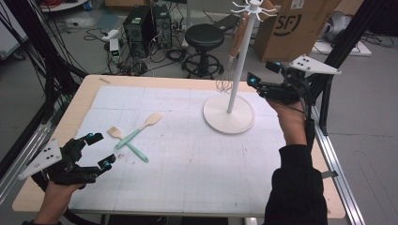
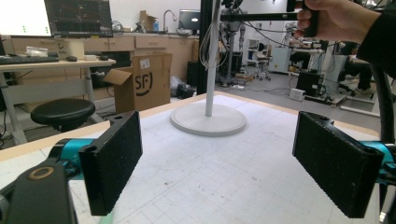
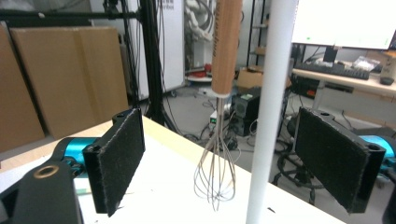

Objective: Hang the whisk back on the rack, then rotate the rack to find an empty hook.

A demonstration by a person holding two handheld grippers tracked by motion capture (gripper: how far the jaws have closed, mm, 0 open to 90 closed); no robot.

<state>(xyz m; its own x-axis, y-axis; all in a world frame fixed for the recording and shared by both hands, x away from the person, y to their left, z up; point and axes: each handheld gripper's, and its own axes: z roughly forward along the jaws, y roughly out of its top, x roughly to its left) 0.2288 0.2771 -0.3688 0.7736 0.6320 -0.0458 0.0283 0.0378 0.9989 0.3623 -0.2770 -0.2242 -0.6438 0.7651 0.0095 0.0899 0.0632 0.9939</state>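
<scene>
1. State: the whisk hangs by its wooden handle from a hook at the top of the white rack. Its wire head hangs free above the rack's round base, just beside the pole.
2. Right gripper: fingers spread wide, nothing between them. In the right gripper view the whisk and pole sit ahead of the open gap, not inside it.
3. Left gripper: fingers spread and empty, low over the counter at the near left corner.
4. Remaining items: two spatulas lie crossed on the counter just ahead of the left gripper.
5. Judgement: the whisk looks hung; the step in hand is clearing the right gripper from the rack.
6. Method: draw the right gripper straight back, away from the pole, keeping the fingers wide so neither pad clips the handle or pole.
7. Risk: a sideways brush could swing the whisk off its hook or rock the rack.
8. Next, likely: take the upper spatula by its green handle, fingers across the handle's width.
</scene>
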